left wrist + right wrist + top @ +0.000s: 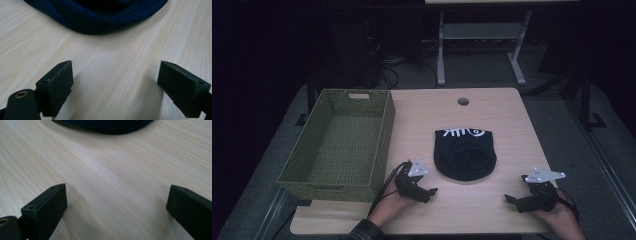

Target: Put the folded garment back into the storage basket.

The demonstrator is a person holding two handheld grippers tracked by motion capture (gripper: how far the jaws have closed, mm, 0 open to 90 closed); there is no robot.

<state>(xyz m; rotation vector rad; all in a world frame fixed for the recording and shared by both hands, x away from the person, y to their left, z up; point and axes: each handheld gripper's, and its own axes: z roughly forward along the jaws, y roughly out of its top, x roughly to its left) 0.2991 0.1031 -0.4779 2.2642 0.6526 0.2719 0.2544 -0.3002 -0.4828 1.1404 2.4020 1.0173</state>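
Note:
A dark knitted beanie (465, 153) with a white print near its far edge lies flat on the middle of the wooden table (502, 120). My left gripper (426, 191) rests on the table just left of and nearer than the beanie, jaws wide open and holding nothing. In the left gripper view the beanie (100, 17) lies a short way beyond the open gripper (116, 82). My right gripper (516, 196) sits at the table's near right, open and holding nothing. From the right gripper view, the beanie's edge (110, 127) lies far ahead of the gripper (117, 206).
A green woven basket (384, 145) stands on the left of the table, overhanging its left edge. A round cable hole (463, 101) is in the table near its far edge. Beyond the table stands a white desk frame (482, 35) on a dark floor.

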